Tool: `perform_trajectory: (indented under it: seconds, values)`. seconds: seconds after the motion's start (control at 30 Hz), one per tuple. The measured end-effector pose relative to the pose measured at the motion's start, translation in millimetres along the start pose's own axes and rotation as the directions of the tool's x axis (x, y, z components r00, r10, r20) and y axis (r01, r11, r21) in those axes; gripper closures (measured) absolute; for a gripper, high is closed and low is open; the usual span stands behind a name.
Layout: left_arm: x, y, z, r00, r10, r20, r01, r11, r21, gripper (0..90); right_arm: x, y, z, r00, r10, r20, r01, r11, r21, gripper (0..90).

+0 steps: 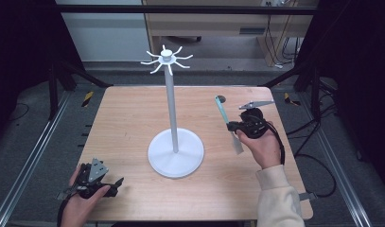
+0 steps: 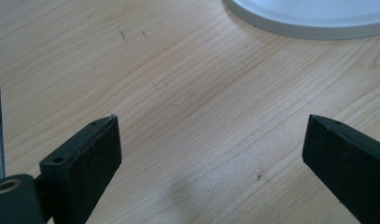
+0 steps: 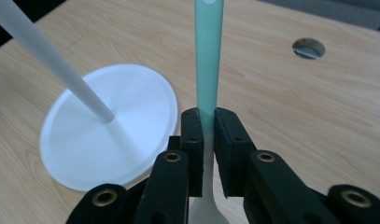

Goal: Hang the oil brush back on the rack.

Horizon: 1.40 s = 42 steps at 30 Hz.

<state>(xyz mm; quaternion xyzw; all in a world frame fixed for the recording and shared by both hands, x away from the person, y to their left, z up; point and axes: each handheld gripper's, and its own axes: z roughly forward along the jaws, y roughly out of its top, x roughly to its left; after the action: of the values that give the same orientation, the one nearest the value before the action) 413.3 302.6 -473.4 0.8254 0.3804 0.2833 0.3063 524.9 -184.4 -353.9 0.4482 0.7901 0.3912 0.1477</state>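
Note:
A white stand (image 1: pixel 175 151) with a round base, a tall pole and several hooks (image 1: pixel 167 57) at its top rises from the middle of the wooden table (image 1: pixel 128 113). To its right my right gripper (image 1: pixel 231 126) is shut on a utensil (image 1: pixel 222 110) with a mint-green handle and a pale blade end (image 1: pixel 237 144), held above the table. In the right gripper view the green handle (image 3: pixel 209 56) runs up from between the closed pads, and the stand's base (image 3: pixel 108 126) lies to the left. My left gripper (image 1: pixel 115 183) rests open at the table's near left corner; its fingers (image 2: pixel 85 158) stand wide over bare wood.
A round cable hole (image 1: pixel 221 99) sits in the table near its far right. The stand's base edge (image 2: pixel 313 21) shows ahead of the left gripper. Black frame posts flank the table, and floor with cables lies beyond its right edge.

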Motion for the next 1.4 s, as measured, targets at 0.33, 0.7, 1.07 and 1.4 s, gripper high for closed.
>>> perform_trajectory:
  seconds: [0.33,0.7,1.07,1.4]
  values:
    - [-0.6,1.4,0.8,0.9999,0.011,0.006,-0.011,0.9999,-0.005,4.2,29.5,12.7,-23.8,0.9977,-0.066,-0.013,0.063,0.985,-0.158,82.5]
    - [0.9,1.6,-0.2,1.0,0.001,0.002,-0.001,0.9999,-0.016,4.0,41.4,18.7,-39.1,0.9958,-0.089,-0.019,0.083,0.969,-0.233,82.5]
    - [0.7,1.1,-0.2,1.0,-0.002,0.001,0.002,0.9999,-0.013,4.0,51.9,24.8,-53.5,0.9937,-0.107,-0.032,0.092,0.946,-0.311,82.5]
    - [0.6,0.2,-1.1,1.0,-0.003,-0.008,0.002,1.0,-0.009,4.0,63.9,32.4,-63.9,0.9883,-0.151,-0.024,0.132,0.925,-0.357,82.5]
